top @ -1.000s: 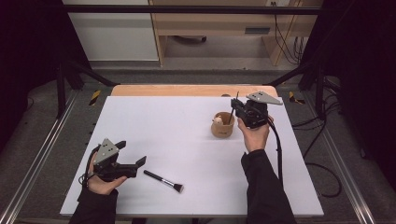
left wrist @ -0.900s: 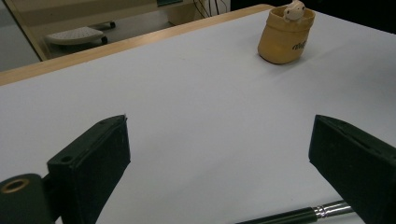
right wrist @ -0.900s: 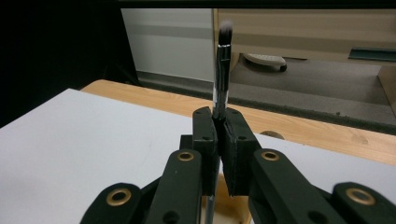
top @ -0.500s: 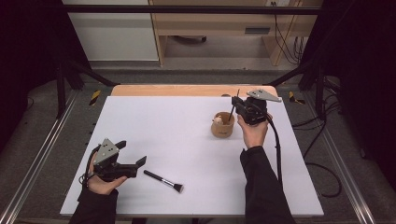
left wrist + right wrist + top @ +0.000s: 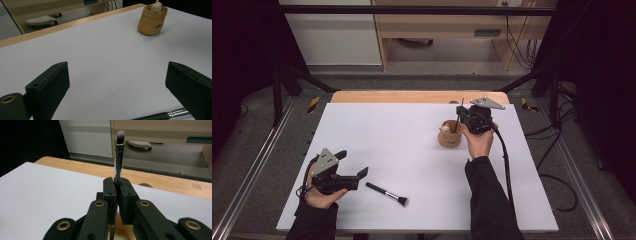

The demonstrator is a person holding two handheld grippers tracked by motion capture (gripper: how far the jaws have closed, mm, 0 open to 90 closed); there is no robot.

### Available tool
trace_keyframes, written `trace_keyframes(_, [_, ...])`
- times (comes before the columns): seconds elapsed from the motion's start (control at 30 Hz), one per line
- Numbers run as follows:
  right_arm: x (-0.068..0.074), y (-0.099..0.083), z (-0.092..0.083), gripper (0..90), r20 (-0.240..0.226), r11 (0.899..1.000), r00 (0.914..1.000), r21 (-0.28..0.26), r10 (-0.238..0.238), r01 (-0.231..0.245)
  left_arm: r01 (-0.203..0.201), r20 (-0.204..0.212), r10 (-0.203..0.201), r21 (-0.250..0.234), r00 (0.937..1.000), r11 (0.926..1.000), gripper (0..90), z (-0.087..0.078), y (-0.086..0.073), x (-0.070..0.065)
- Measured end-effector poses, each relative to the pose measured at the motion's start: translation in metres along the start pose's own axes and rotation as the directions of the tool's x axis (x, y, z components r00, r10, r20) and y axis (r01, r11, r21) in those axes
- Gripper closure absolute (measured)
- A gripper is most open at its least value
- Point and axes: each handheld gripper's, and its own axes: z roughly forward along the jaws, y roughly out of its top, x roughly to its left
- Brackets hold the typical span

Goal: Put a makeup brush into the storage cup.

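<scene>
The right gripper (image 5: 117,186) is clamped on a thin brush (image 5: 119,157), held upright with its pale bristles at the top; the lower handle is hidden behind the jaws. In the high view this brush (image 5: 459,117) is seen lowered into the tan cup (image 5: 450,135), whose inside is partly covered by the gripper. A small pale figure in the cup is hard to make out. The left gripper (image 5: 353,167) is held wide apart, empty, just beside a second brush (image 5: 387,194) lying flat on the white table (image 5: 412,150); its handle is cut off in the left gripper view.
</scene>
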Motion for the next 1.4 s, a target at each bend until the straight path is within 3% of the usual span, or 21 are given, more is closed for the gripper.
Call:
trace_keyframes(0.8, [-0.001, -0.009, 0.01, 85.2, 0.011, 0.998, 0.9999, 0.056, 0.001, -0.002, 0.008, 0.0, -0.008, -0.02, 1.0, 0.9998, 5.2, -0.004, -0.001, 0.005])
trace_keyframes(1.4, [-0.002, -0.018, 0.023, 85.1, 0.024, 0.991, 0.9997, 0.137, -0.004, 0.001, 0.009, 0.0, -0.009, -0.022, 1.0, 0.9997, 5.7, -0.006, -0.003, 0.01])
